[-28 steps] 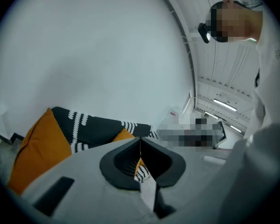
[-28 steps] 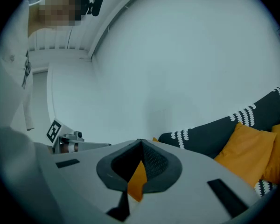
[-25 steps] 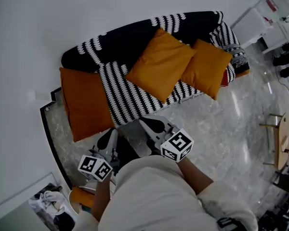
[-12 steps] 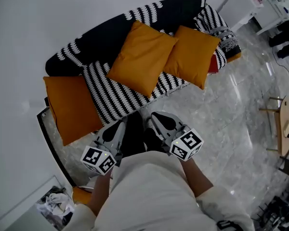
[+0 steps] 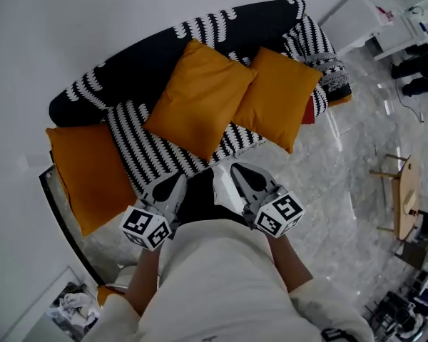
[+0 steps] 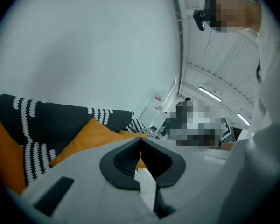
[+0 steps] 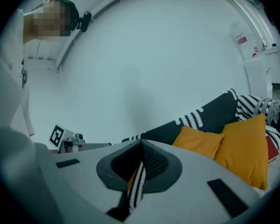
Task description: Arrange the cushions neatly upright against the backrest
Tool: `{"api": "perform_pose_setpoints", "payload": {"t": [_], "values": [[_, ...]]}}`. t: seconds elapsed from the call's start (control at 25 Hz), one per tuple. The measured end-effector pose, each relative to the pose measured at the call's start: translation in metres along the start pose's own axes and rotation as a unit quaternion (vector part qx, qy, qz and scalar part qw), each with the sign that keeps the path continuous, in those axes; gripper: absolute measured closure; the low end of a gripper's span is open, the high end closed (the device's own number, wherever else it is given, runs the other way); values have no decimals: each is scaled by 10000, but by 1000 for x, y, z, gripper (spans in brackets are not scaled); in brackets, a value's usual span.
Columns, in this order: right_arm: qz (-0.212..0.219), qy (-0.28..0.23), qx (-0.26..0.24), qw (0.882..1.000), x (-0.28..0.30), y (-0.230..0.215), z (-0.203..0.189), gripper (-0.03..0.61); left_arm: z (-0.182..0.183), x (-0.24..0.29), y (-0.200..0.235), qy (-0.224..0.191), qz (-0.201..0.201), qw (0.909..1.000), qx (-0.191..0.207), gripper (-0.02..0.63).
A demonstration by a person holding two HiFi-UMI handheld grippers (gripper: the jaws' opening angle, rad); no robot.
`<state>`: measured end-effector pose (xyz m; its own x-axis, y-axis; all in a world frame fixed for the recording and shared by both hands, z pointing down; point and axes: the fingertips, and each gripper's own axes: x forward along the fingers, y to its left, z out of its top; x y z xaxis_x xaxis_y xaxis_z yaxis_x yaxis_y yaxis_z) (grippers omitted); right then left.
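Note:
A sofa (image 5: 164, 41) in a black-and-white striped cover carries three orange cushions. The middle cushion (image 5: 197, 98) and the right cushion (image 5: 278, 98) lean tilted across seat and backrest. The left cushion (image 5: 89, 173) hangs off the sofa's left end toward the floor. My left gripper (image 5: 177, 184) and right gripper (image 5: 227, 173) are held side by side close to my body, just short of the seat's front edge. Both are shut with nothing in them. In the left gripper view the shut gripper (image 6: 140, 141) points at an orange cushion (image 6: 91, 134). The right gripper (image 7: 141, 143) shows two cushions (image 7: 247, 148) to its right.
A white cabinet (image 5: 357, 23) stands past the sofa's right end, where something red (image 5: 310, 109) shows behind the right cushion. A small wooden table (image 5: 406, 191) is on the marble floor at the right. Clutter (image 5: 71, 301) lies at the lower left by the wall.
Both grippers have moved forward to the sofa's front edge and stayed shut. The sofa and cushions now sit closer and more centred in the head view.

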<state>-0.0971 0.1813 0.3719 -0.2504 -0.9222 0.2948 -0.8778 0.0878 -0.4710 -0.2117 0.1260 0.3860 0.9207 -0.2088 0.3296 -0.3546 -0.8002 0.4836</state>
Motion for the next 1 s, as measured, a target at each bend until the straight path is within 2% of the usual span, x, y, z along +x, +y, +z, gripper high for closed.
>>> {"api": "perform_pose_setpoints", "payload": {"t": [0.28, 0.52, 0.76, 0.88, 1.0], "values": [[-85, 150, -231, 9996, 57, -48, 57, 571, 60, 58, 47, -269, 49, 9996, -19, 600], [-471, 611, -262, 9967, 93, -104, 65, 571, 61, 85, 79, -117, 300, 9993, -187, 600], [-882, 1356, -575, 9852, 116, -174, 43, 571, -1, 102, 115, 261, 944, 9930, -666, 600], [-928, 1760, -756, 9771, 127, -208, 30, 569, -47, 109, 127, 528, 1306, 9851, -991, 600], [-886, 2054, -784, 9715, 143, -244, 14, 569, -97, 125, 141, 842, 1505, 9757, -1349, 600]]}}
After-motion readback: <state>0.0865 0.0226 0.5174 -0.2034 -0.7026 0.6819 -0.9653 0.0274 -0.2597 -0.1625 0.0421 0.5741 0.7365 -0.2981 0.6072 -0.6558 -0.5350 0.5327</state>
